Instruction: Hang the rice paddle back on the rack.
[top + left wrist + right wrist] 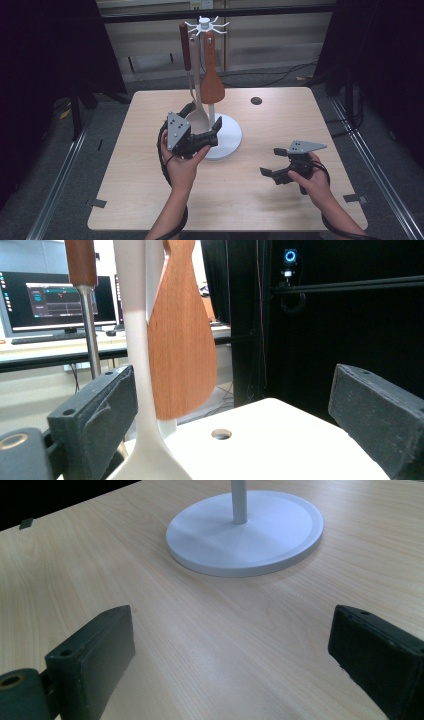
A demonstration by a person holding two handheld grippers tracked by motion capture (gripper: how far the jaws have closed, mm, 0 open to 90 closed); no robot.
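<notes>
We see the table (150, 200) running off the bottom of the frame. At upper centre the white stand (227, 135) hides part of the pale spoon (198, 117), which hangs upright, bowl down, beside the brown spatula (212, 82). Our left gripper (205, 131) spreads wide around the spoon's neck; its handle top is cut off in the left gripper view. Our right gripper (272, 161) gapes wide, lower right.

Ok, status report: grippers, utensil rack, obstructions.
Left gripper open, jaws straddling the cream spoon on the rack. Right gripper open, holding nothing, over the table. Wooden spatula hangs close behind the spoon.
</notes>
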